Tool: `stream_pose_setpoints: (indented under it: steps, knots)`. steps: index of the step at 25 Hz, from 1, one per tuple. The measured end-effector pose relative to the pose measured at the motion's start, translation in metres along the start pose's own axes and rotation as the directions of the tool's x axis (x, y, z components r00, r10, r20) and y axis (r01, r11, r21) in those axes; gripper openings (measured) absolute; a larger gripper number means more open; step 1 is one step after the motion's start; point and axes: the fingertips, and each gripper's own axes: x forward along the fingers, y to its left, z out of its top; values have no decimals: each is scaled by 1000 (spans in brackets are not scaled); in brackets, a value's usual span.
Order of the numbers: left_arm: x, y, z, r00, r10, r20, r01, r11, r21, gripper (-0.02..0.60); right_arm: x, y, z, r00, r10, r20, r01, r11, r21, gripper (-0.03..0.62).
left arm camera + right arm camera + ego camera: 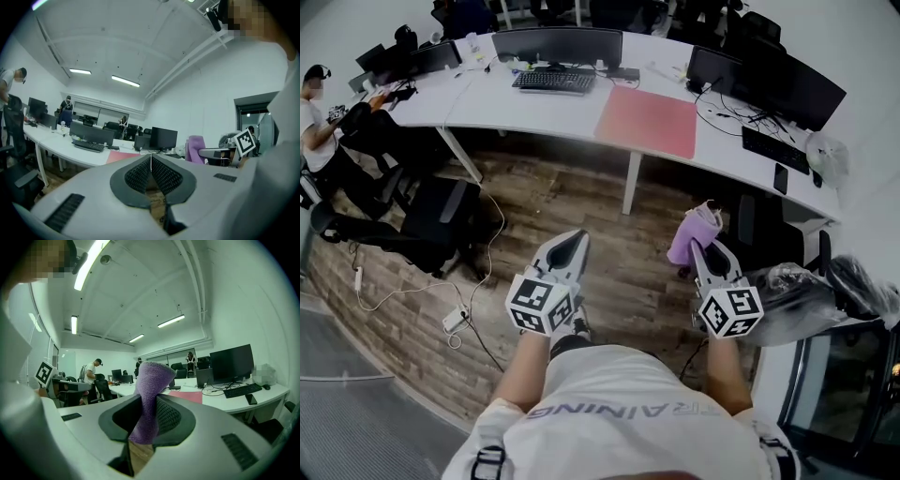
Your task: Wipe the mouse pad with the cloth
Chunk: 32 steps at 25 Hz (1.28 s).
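Head view: left gripper (pixel 575 240) empty, cloth (pixel 695 233) in right gripper (pixel 700 249)

At the far left a person (pixel 313 120) sits at the end of a long curved white desk (pixel 478 101). A black chair (pixel 439 212) stands before the desk on the wood floor (pixel 581 202), with a white cable running to a power strip (pixel 455 320) beside it. On the desk, a keyboard (pixel 553 81) lies in front of a monitor (pixel 558 44). To the right of them, the pink mouse pad (pixel 648 121) lies flat at the desk's front edge.

Both grippers are held over the floor in front of the wearer's torso, well apart from the desk.

The left gripper view shows that gripper's jaws pressed together, tips meeting, with nothing between them.

The right gripper view shows that gripper's jaws pinched on the purple cloth, which stands up out of them, past the tips, in a loose fold. The cloth is well apart from the mouse pad and touches nothing on the desk.

Farther right on the desk stand more dark monitors (pixel 792 80) and a second keyboard (pixel 774 149).
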Motion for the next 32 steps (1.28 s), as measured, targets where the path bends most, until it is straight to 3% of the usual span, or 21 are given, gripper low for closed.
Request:
stream_pose_setpoints:
  steps: [11,21,32]
  knots:
    - [39,108,26,1000,12,-17,-13,1000,-22,32,115,21,17,1000,19,-17,-19,1000,5,97]
    - [69,194,32,999,-33,-36,32,999,-30,32,196,41,17,1000,-26,-11,26,999,36,97]
    - [101,243,33,997,-69,-44,67,997,-42,32,254,36,11,998,-54,-41,56,997,44,97]
